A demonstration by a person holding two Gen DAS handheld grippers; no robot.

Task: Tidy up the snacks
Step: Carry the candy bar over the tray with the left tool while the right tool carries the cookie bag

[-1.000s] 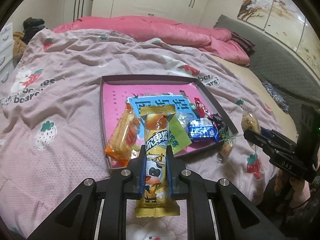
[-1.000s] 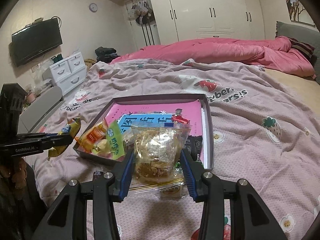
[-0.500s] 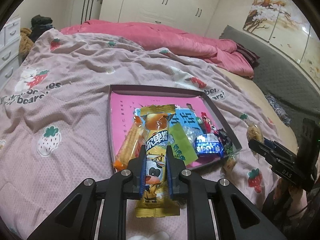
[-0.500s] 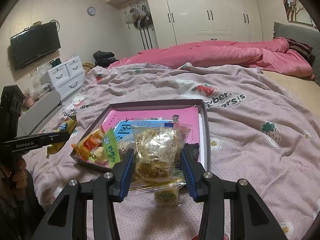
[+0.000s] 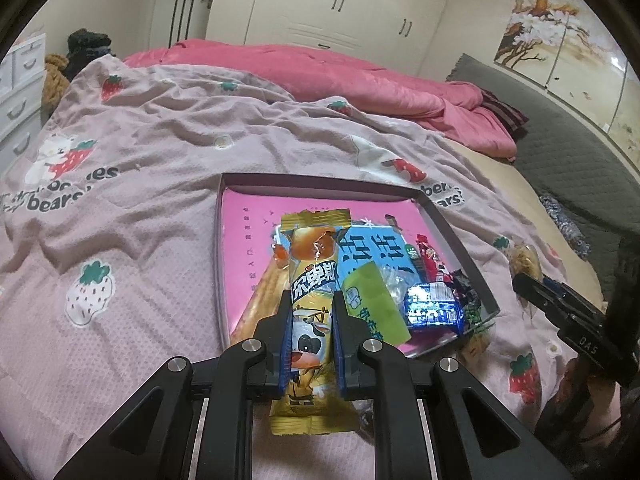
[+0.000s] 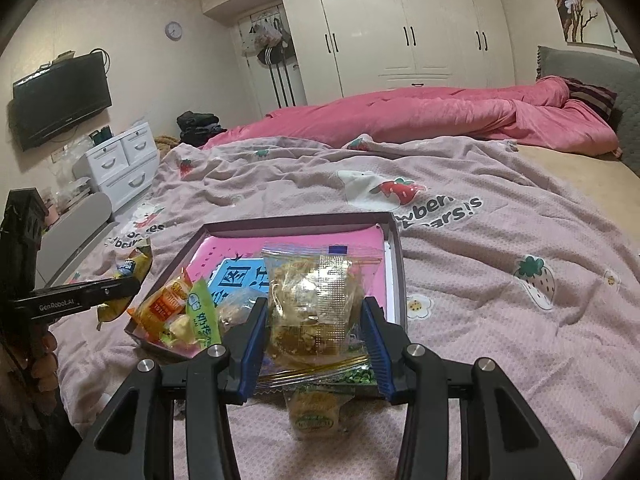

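i've got the left gripper [image 5: 311, 312] clamped tight on the yellow snack bar [image 5: 311, 312] and the right gripper [image 6: 316, 330] closed round the clear zip bag [image 6: 316, 300], both above the tray's [image 5: 440, 216] crowded near edge, so either could slide off onto the blanket [image 5: 140, 240].

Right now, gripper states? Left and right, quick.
Left gripper: closed on the yellow snack bar, held above the tray.
Right gripper: closed on the clear snack bag, near the tray's front edge.
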